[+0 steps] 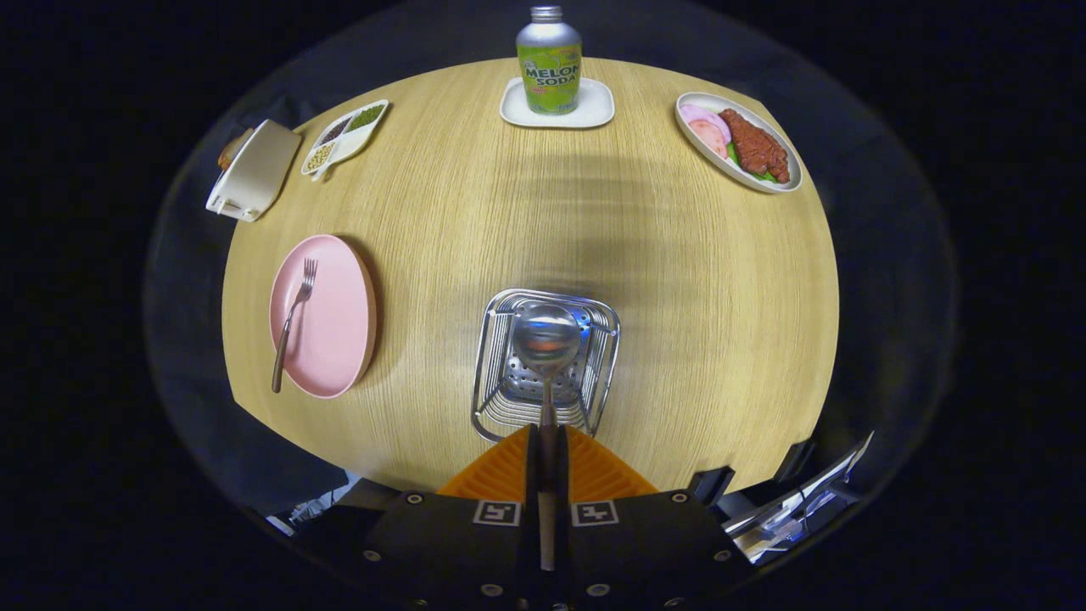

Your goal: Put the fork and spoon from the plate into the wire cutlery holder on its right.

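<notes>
At the far edge of the round wooden table (662, 280), a green-and-silver bottle (549, 61) stands upright on a white square coaster (594, 110) — its label reads "MELON SODA" in large letters. On the gripper (547, 450) body, 2 square black-and-white marker tags sit one on each side of the finger gap. Both fingers are pressed narrow on the spoon (547, 344) handle, and the spoon's bowl hangs directly over the open top of the wire cutlery holder (604, 356), which stands just ahead of the fingers near the table's close edge. To the left of the holder, well apart from it, the pink plate (339, 339) lies near the table's left edge with the fork (292, 327) on it, tines pointing away, handle end reaching past the plate's near rim. A white oval dish of food (785, 174) sits at the far right edge, a 3-part white tray (344, 136) and a cream box (253, 170) at the far left — the box overhangs the table. The wide middle of the table, between the holder and the bottle, lies open.
</notes>
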`<action>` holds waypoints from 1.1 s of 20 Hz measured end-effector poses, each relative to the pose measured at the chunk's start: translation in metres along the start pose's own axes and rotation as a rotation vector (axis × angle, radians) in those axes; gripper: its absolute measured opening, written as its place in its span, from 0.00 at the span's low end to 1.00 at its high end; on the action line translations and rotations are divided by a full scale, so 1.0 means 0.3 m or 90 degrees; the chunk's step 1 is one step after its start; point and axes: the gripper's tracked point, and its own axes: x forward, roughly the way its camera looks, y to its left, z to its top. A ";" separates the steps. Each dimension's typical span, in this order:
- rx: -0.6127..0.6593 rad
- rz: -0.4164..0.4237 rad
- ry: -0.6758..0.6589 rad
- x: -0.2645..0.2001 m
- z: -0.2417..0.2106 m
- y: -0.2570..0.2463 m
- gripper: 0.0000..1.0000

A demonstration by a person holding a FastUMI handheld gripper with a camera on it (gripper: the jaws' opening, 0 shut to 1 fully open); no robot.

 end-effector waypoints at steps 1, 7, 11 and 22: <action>0.005 -0.007 0.009 0.010 0.004 -0.009 0.08; 0.034 0.002 0.005 0.014 0.037 -0.001 0.10; 0.062 0.031 -0.080 -0.037 0.099 0.038 0.11; 0.106 0.110 -0.243 -0.193 0.168 0.305 0.71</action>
